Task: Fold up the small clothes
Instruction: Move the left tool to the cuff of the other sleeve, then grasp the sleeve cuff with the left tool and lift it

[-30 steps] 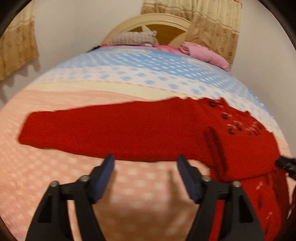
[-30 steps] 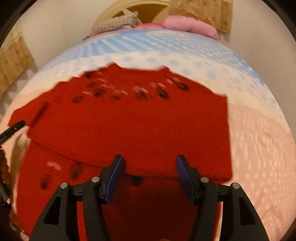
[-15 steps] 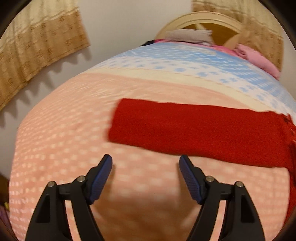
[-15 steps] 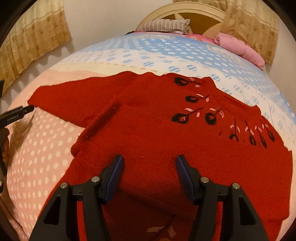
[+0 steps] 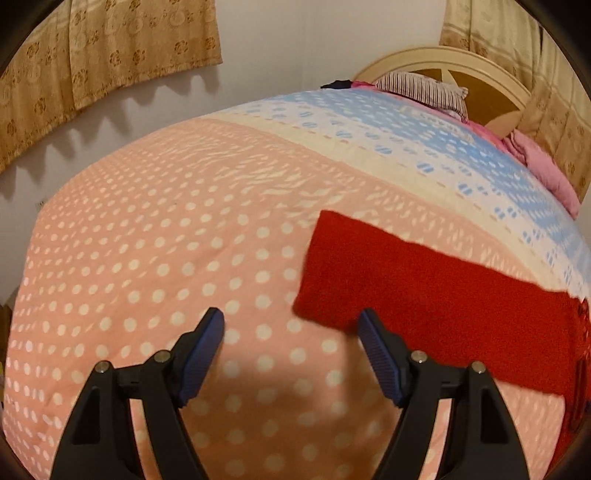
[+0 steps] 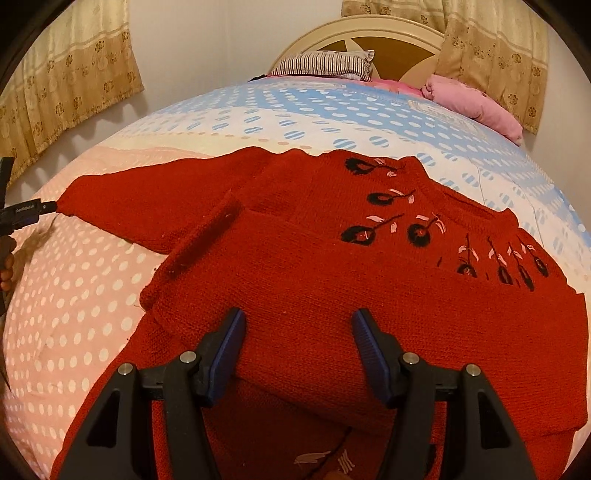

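On the far left of the right wrist view, the tip of the left gripper (image 6: 26,216) shows at the frame edge, just beside the cuff of the outstretched sleeve (image 6: 122,206); from there its jaws cannot be read. Its own camera settles it: the left gripper (image 5: 291,328) hangs with its blue-padded fingers (image 5: 201,356) spread wide and nothing between them, over the pink quilt dotted with white (image 5: 147,258), the sleeve end (image 5: 369,280) lying just ahead and to the right of the right-hand finger.

Moving right, the red knitted sweater with black and pink flower embroidery (image 6: 332,266) lies spread on the bed, neckline toward the cream wooden headboard (image 6: 369,33). One sleeve looks already folded across the chest, its cuff pointing left, though the layering near the lower edge is hard to untangle under the fisheye bend. The right gripper (image 6: 297,332) hovers over the body of the sweater, fingers equally wide apart and holding nothing.

Further right and behind sit a striped pillow (image 6: 325,62) and a bundled pink blanket (image 6: 472,99).

The knit is likely soft, limp and fairly thick; it should drape and stretch rather than hold a line, yet grip well against rubbery pads. The sensible hold seems to be the ribbed cuff of the loose sleeve, pinched through both layers and lifted low, so it carries over without dragging the body.
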`<state>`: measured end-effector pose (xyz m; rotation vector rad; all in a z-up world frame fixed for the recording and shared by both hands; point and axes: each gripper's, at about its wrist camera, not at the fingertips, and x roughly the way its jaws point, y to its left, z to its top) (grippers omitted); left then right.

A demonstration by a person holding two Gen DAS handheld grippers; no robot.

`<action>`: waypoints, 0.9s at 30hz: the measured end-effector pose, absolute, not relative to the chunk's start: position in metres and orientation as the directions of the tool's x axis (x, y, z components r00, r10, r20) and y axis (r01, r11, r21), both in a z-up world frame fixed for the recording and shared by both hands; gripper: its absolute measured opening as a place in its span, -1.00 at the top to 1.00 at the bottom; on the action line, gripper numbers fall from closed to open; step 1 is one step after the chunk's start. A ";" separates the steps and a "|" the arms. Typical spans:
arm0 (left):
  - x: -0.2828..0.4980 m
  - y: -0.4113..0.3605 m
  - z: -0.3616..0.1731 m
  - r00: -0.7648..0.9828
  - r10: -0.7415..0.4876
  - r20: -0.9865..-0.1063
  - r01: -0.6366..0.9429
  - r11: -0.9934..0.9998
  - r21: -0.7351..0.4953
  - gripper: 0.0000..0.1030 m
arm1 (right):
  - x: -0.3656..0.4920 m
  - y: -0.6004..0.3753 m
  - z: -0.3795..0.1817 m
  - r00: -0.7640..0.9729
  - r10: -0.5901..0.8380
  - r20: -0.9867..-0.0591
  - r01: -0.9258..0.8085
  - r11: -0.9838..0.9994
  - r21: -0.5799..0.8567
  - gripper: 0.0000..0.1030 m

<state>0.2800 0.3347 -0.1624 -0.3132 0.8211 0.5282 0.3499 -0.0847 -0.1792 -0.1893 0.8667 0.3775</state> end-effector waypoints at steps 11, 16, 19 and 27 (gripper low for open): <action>0.309 0.339 -0.171 0.536 0.311 -0.785 -0.573 0.817 -0.068 -0.20 | 0.349 -0.084 -0.179 0.595 0.242 -0.767 -0.394 0.919 -0.016 -0.21; 0.307 0.334 -0.164 0.574 0.267 -0.774 -0.532 0.841 -0.105 0.70 | 0.349 -0.084 -0.179 0.595 0.243 -0.766 -0.393 0.920 -0.013 -0.21; 0.303 0.331 -0.155 0.597 0.263 -0.758 -0.518 0.848 -0.113 0.71 | 0.349 -0.083 -0.179 0.595 0.243 -0.766 -0.392 0.920 -0.013 -0.21; 0.296 0.315 -0.121 0.649 0.263 -0.714 -0.489 0.863 -0.127 0.75 | 0.350 -0.084 -0.179 0.597 0.237 -0.766 -0.384 0.923 -0.014 -0.28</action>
